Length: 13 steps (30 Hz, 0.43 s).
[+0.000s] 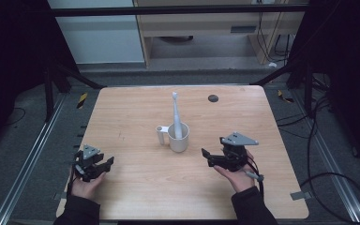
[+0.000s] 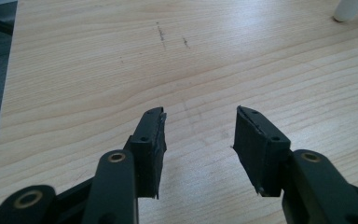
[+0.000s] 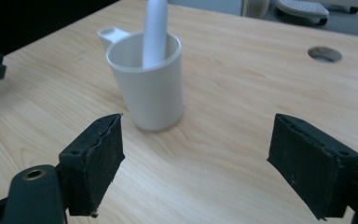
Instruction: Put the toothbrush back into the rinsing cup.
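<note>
A white cup [image 1: 178, 138] with a side handle stands upright near the middle of the wooden table [image 1: 136, 187]. A white toothbrush [image 1: 176, 115] leans inside it, head up. In the right gripper view the cup [image 3: 150, 86] and the toothbrush handle [image 3: 154, 30] sit just beyond the jaws. My right gripper [image 1: 205, 157] rests to the right of the cup, open and empty, jaws spread wide [image 3: 196, 154]. My left gripper [image 1: 108, 164] lies near the table's left front, open with nothing between its jaws [image 2: 199, 116]. The foot of the cup's handle [image 2: 348, 9] peeks in at the top right of the left gripper view.
A round dark cable hole [image 1: 213, 98] lies at the table's back right. Metal frame bars [image 1: 75, 75] flank the table, and cables [image 1: 318, 178] trail on the floor to the right. Faint pencil marks [image 2: 161, 35] are on the wood ahead of the left gripper.
</note>
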{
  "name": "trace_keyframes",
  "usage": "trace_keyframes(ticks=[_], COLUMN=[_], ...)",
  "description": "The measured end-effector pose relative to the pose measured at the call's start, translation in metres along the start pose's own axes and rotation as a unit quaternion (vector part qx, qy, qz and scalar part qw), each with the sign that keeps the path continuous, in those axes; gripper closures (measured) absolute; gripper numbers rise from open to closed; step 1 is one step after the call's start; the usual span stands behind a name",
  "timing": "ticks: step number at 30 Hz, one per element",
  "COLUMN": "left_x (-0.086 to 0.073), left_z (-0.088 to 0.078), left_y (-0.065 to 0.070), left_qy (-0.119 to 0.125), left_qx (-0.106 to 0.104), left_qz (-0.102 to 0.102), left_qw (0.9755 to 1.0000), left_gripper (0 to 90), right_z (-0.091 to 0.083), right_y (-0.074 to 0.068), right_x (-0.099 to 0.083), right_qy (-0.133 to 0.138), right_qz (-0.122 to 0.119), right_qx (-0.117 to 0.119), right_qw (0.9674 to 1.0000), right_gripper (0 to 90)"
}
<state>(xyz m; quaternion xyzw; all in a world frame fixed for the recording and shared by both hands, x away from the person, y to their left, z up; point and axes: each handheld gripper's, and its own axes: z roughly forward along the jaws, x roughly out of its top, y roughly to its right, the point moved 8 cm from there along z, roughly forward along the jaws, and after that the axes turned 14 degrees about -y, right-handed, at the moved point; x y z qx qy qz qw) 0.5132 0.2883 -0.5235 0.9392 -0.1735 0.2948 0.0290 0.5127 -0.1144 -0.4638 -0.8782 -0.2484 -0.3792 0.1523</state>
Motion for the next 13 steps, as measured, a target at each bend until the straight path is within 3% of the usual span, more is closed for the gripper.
trace_keyframes(ticks=[4, 7, 13], left_x=[0.0, 0.0, -0.001], left_z=[0.001, 0.002, 0.003], left_y=[0.001, 0.0, -0.001], left_qy=[0.0, -0.001, -0.001], left_qx=[-0.001, -0.002, -0.001], left_qz=[0.003, 0.002, 0.005], left_qw=[1.0, 1.0, 1.0], left_gripper=[49.5, 47.3, 44.0], right_z=[-0.003, -0.009, -0.017], right_y=[0.013, 0.032, 0.055], right_x=[-0.02, -0.042, -0.062], right_qy=[-0.018, -0.031, -0.036], right_qz=[0.006, 0.021, 0.048], right_qx=[-0.012, -0.029, -0.048], right_qw=[0.9997, 0.9989, 0.997], right_gripper=[17.5, 17.6, 17.2])
